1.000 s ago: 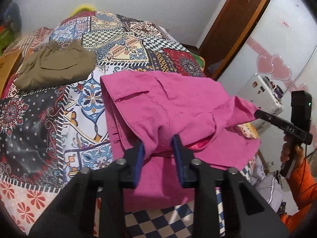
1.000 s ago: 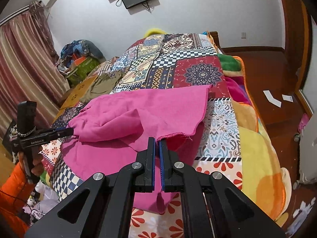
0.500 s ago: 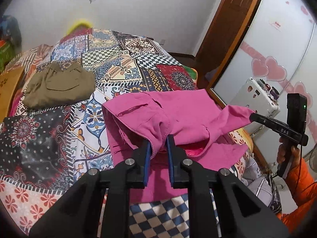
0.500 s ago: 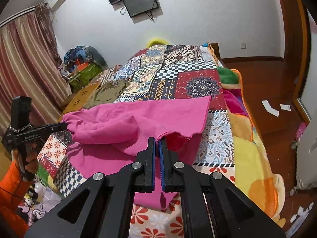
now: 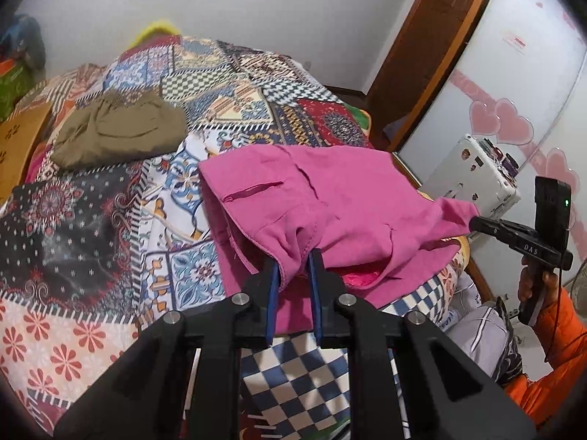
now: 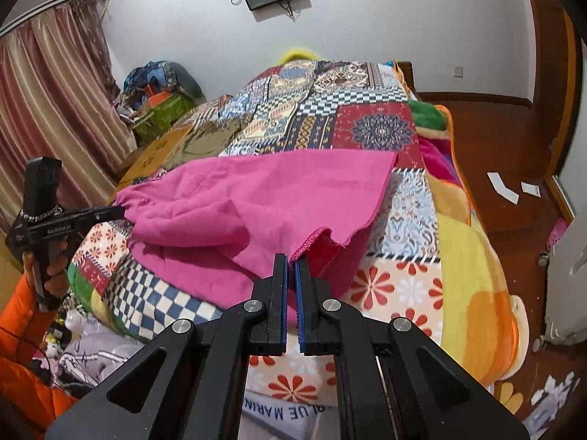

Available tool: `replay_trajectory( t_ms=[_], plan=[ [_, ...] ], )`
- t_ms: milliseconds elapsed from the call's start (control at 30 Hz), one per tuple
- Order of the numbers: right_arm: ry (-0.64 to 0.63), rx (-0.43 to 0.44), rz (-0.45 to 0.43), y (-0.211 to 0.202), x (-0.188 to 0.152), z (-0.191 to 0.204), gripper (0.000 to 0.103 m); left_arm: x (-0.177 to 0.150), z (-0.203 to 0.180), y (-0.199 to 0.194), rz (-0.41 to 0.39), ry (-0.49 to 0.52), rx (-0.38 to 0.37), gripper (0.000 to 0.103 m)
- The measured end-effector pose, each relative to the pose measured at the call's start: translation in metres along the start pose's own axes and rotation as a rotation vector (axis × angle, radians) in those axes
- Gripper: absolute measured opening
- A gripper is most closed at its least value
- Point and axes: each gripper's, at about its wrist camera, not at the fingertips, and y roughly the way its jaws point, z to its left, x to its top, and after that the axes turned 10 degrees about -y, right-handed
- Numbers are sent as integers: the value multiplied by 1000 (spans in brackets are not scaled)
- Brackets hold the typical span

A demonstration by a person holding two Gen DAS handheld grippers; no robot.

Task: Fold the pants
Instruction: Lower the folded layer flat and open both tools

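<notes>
Bright pink cotton pants (image 5: 330, 205), part-folded, spread across the near end of a bed covered by a patchwork-print quilt (image 5: 234, 88), the upper layer lifted off the lower one and stretched between two black two-finger grippers. Pinched at the waistband end by the left gripper (image 5: 293, 256), blue-lined pads clenched on a bunched wad of pink cloth, still a little apart because of its thickness (jaws having just been closing in on that wad). Pinched at the frayed hem corner by the right gripper (image 6: 291, 260), blue pads clamped almost flat together on a thin edge of fabric. Both tools angled downward toward the bed from its foot. Seen from the right wrist: the left gripper (image 6: 110, 212) held pistol-style by a hand (image 6: 55, 271) in an orange sleeve (image 6: 22, 315), small print on its side too blurred to read. Seen from the left wrist: the right gripper (image 5: 477, 222) gripped the same way by the other hand (image 5: 532, 286), white lettering "DAS" on its body. Farther up the quilt, well apart from the pink cloth, a folded olive-green garment (image 5: 117, 132). At the bottom of the right wrist view, upside-down blue print reading "BLUE MARIN" on white fabric (image 6: 286, 412).
</notes>
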Motion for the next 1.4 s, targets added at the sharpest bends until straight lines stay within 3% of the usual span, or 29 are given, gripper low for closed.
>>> replay_trajectory(
  t_ms=[233, 767, 933, 1033, 1133, 1233, 1400],
  plan=[
    [40, 8, 48, 14, -12, -7, 4, -10, 21, 12, 57, -47, 9, 15],
    [63, 14, 94, 23, -29, -7, 4, -18, 26, 11, 90, -53, 23, 18],
    [34, 4, 121, 25, -29, -5, 4, -21, 26, 11, 102, -25, 70, 33],
    [32, -3, 136, 23, -28, -10, 4, -25, 29, 7, 101, -26, 91, 36],
    [36, -30, 146, 17, -27, -14, 5, -27, 36, 4, 102, -22, 160, 36],
    [45, -61, 127, 3, -20, -20, 5, -23, 45, -8, 84, -53, 180, 36],
    [10, -61, 23, -18, 13, -11, 6, 3, 31, -31, -11, -39, 186, 36]
  ],
)
